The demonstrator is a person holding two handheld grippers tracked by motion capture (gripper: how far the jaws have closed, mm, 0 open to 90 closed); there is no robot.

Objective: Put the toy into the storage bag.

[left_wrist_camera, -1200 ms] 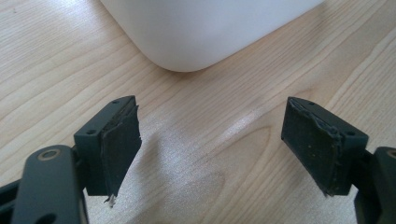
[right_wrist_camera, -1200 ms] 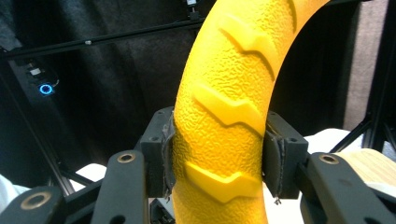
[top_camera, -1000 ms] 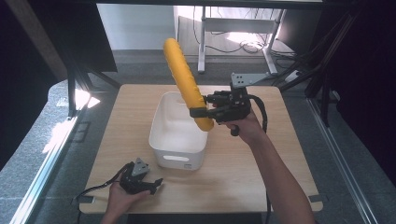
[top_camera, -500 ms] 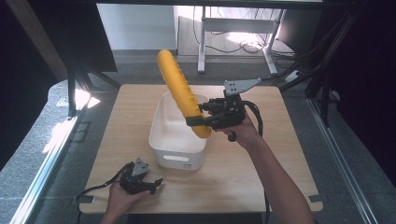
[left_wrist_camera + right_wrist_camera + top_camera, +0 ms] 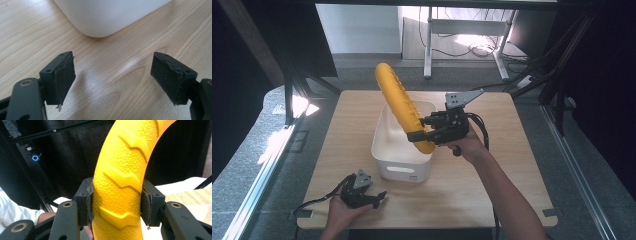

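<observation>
At the near left of the surface (image 5: 337, 135), the left claw (image 5: 371, 199) rests low on the wood in the person's left hand (image 5: 343, 214). In the left gripper view its jaws stand wide apart with bare wood grain between them, gripping nothing; one rounded corner of the white bin (image 5: 110, 17) lies just ahead of them, not touching.

In the high view the white bin (image 5: 402, 167) stands near the middle of the surface, open side up. Above it, a long yellow textured piece (image 5: 399, 102) slants from upper left down to lower right, its lower end over the bin's right rim and its upper end raised over the far edge of the surface.

To the right, the right claw (image 5: 421, 131) is clenched on the lower part of that yellow piece. The right gripper view shows both pads pressed against the piece's sides (image 5: 120, 195), its pebbled skin and raised chevron ridges between them. The right hand (image 5: 467, 145) holds the gripper over the surface just beside the bin.

The surface is pale wood with rounded corners. Around it, grey floor, dark frame posts on both sides, and beyond the far edge a metal-legged desk with cables on a sunlit floor.
</observation>
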